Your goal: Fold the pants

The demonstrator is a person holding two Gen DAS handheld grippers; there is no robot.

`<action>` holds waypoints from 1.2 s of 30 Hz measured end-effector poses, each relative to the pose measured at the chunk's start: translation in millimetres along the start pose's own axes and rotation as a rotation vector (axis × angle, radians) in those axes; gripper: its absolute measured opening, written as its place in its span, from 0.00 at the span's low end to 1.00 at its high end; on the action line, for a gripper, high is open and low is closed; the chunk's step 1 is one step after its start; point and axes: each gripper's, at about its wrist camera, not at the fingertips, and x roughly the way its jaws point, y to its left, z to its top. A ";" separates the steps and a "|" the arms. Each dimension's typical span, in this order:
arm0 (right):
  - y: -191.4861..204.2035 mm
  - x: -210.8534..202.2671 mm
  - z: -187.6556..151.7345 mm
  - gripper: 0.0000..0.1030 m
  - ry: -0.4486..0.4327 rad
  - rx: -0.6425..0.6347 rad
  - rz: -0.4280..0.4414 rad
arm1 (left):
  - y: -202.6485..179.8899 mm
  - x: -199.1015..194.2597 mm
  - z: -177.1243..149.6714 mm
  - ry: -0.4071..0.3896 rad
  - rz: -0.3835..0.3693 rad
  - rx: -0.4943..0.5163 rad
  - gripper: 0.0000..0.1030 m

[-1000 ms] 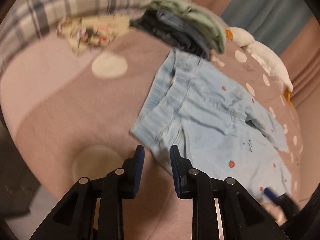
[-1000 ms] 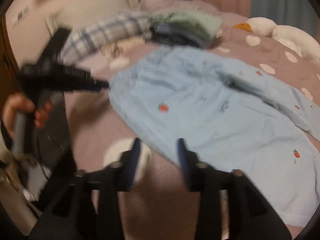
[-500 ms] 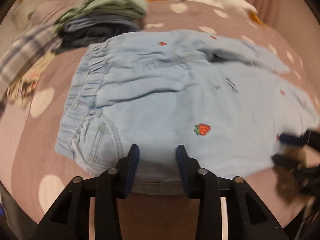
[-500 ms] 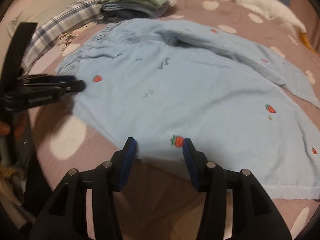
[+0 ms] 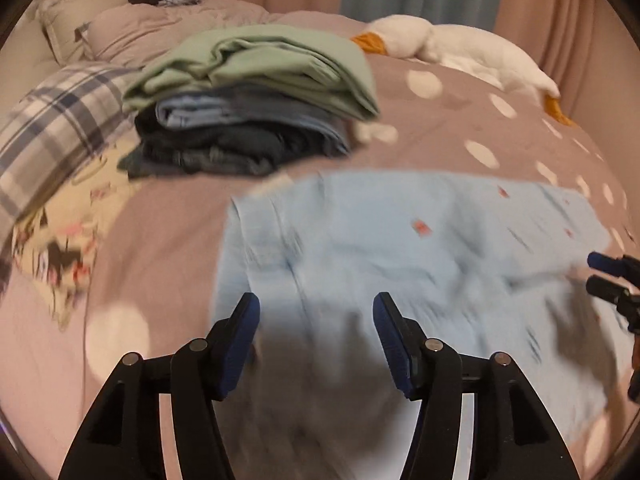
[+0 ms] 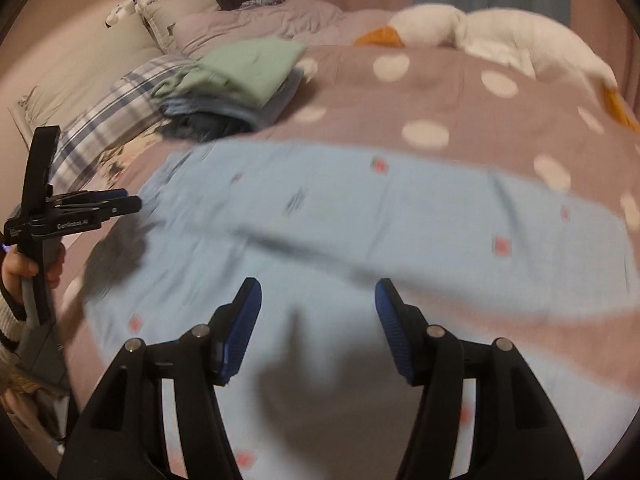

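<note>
Pants (image 5: 400,248), pale blue, were laid lengthwise on the dotted bedspread (image 5: 440,120) near stacked clothes (image 5: 248,96); left gripper (image 5: 316,320) and right gripper (image 6: 318,304), jaws just opened and gripping nothing, were poised above, and edges would best be pinched evenly before folding.

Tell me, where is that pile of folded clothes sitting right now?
In the left wrist view the folded pile sits upper left on the spotted bedspread, behind the light blue pants, beside a plaid pillow.
</note>
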 end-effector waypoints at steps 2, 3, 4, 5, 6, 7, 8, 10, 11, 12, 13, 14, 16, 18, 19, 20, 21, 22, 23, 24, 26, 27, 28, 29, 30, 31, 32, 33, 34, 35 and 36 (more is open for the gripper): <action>-10.7 16.6 19.8 0.58 -0.002 -0.016 -0.012 | 14.8 16.3 14.4 0.018 -0.041 -0.032 0.57; -16.1 31.6 33.5 0.58 0.011 -0.035 -0.025 | 23.0 24.7 20.5 0.028 -0.053 -0.059 0.57; -20.7 39.1 40.4 0.58 0.018 -0.049 -0.041 | 29.3 33.5 25.9 0.041 -0.065 -0.081 0.57; -24.0 53.2 52.1 0.58 0.033 -0.074 -0.057 | 35.6 43.4 31.2 0.050 -0.064 -0.100 0.57; -28.0 58.9 57.0 0.58 0.041 -0.089 -0.062 | 40.9 47.8 36.4 0.053 -0.049 -0.106 0.57; -31.0 69.3 65.6 0.58 0.059 -0.119 -0.077 | 44.7 55.2 40.6 0.061 -0.037 -0.101 0.57; -32.9 81.3 74.7 0.58 0.077 -0.149 -0.096 | 48.2 61.6 45.4 0.070 -0.028 -0.097 0.57; -38.3 95.4 86.2 0.58 0.109 -0.183 -0.100 | 53.9 73.2 49.4 0.094 -0.026 -0.090 0.57; -40.8 102.4 91.3 0.58 0.121 -0.197 -0.102 | 54.9 79.8 49.4 0.124 -0.046 -0.082 0.57; -42.6 110.6 95.8 0.58 0.141 -0.213 -0.102 | 56.0 85.1 48.4 0.141 -0.056 -0.073 0.57; -44.6 120.2 100.3 0.58 0.161 -0.234 -0.104 | 57.3 88.7 46.7 0.147 -0.079 -0.063 0.57; -45.7 126.8 103.0 0.58 0.175 -0.247 -0.106 | 58.7 90.2 46.7 0.149 -0.096 -0.055 0.57; -48.8 144.4 106.4 0.65 0.230 -0.278 -0.098 | 62.3 91.3 48.4 0.155 -0.134 -0.046 0.57; -54.4 152.5 110.1 0.74 0.233 -0.272 -0.090 | 63.9 91.9 47.7 0.160 -0.157 -0.025 0.57; -57.6 154.1 110.8 0.75 0.234 -0.257 -0.081 | 63.8 90.8 45.5 0.157 -0.160 -0.003 0.56; -60.7 155.8 110.7 0.74 0.240 -0.242 -0.068 | 62.0 89.4 43.4 0.150 -0.155 0.013 0.53; -63.9 156.0 110.8 0.70 0.241 -0.225 -0.052 | 60.5 88.1 41.5 0.145 -0.151 0.020 0.52; -63.6 152.9 109.6 0.53 0.232 -0.219 -0.029 | 60.2 87.3 41.1 0.139 -0.152 0.022 0.49; -60.3 149.8 107.3 0.44 0.224 -0.228 -0.014 | 60.5 86.5 40.9 0.134 -0.159 0.018 0.47; -54.7 146.1 104.7 0.27 0.217 -0.251 -0.017 | 59.8 85.0 39.4 0.132 -0.167 0.013 0.46; -45.4 139.6 98.5 0.14 0.218 -0.286 -0.029 | 56.8 82.9 36.6 0.130 -0.176 0.008 0.42; -43.0 136.4 95.7 0.10 0.219 -0.290 -0.043 | 57.2 79.4 34.2 0.127 -0.172 0.006 0.42; -40.9 130.0 93.3 0.09 0.213 -0.284 -0.053 | 56.2 75.3 32.7 0.121 -0.163 0.004 0.40; -39.8 126.8 92.1 0.08 0.207 -0.283 -0.057 | 54.3 70.1 30.2 0.112 -0.162 -0.001 0.39; -35.6 117.6 89.5 0.08 0.187 -0.285 -0.071 | 51.3 63.6 29.3 0.095 -0.155 -0.004 0.38; -32.3 109.8 87.4 0.07 0.170 -0.287 -0.081 | 47.8 57.3 29.4 0.072 -0.142 -0.001 0.38; -28.5 104.9 86.2 0.07 0.154 -0.290 -0.089 | 44.3 50.0 31.2 0.048 -0.135 0.003 0.38; -22.6 88.1 82.4 0.07 0.121 -0.295 -0.106 | 40.9 41.0 31.1 0.018 -0.130 0.010 0.38; -18.4 76.1 78.5 0.07 0.099 -0.296 -0.109 | 36.4 30.6 30.0 -0.014 -0.113 0.023 0.38; -16.9 68.0 76.0 0.07 0.087 -0.298 -0.111 | 33.2 22.8 29.1 -0.033 -0.107 0.031 0.38; -11.4 49.2 69.3 0.07 0.059 -0.301 -0.121 | 30.6 11.9 26.4 -0.055 -0.109 0.034 0.38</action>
